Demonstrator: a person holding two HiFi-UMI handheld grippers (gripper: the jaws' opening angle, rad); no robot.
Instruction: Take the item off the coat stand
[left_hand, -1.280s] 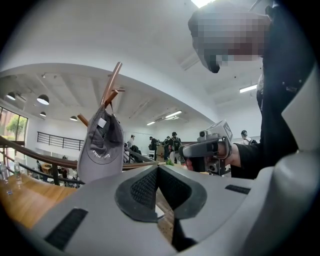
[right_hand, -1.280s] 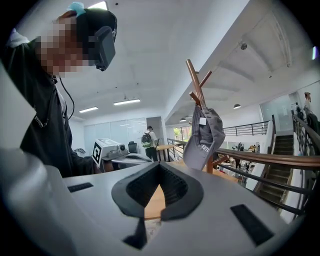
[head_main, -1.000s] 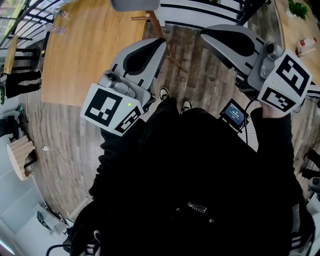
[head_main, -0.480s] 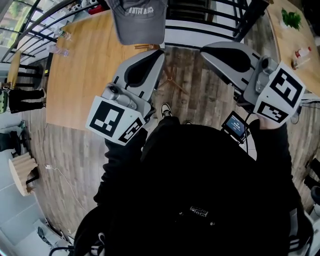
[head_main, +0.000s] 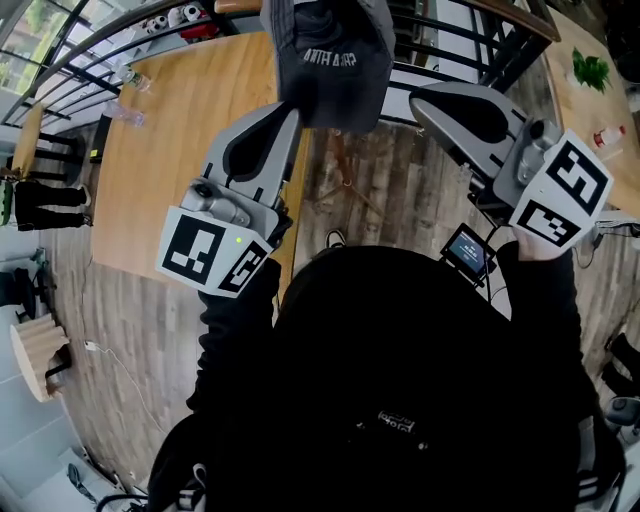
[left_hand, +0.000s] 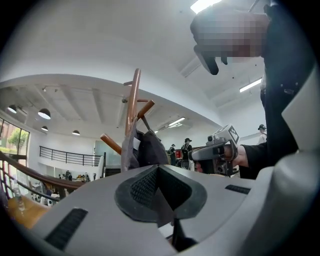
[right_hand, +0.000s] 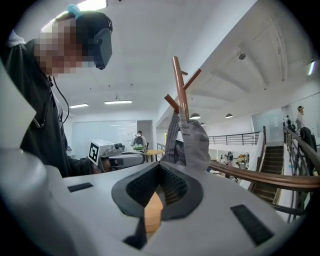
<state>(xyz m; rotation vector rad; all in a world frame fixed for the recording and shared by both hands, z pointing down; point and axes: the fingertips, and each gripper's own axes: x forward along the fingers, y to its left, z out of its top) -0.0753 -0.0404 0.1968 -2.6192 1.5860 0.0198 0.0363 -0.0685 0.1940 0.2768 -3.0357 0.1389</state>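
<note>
While both grippers point roughly level toward the coat stand, neither one holds anything. The left gripper has its jaws pressed together with nothing between them, and the right gripper is likewise closed and empty. A grey cap with pale lettering hangs on the stand, draped against the wooden pole just below its upper pegs. In the left gripper view it sits straight ahead of the jaws, and the right gripper view shows it straight ahead as well. From the head view, the left gripper's tip lies just beside the cap's lower left edge; whether it touches the fabric cannot be told. The right gripper's tip stands apart on the stand's right side. A wooden table lies to the left of the stand, and a dark railing runs behind it.
</note>
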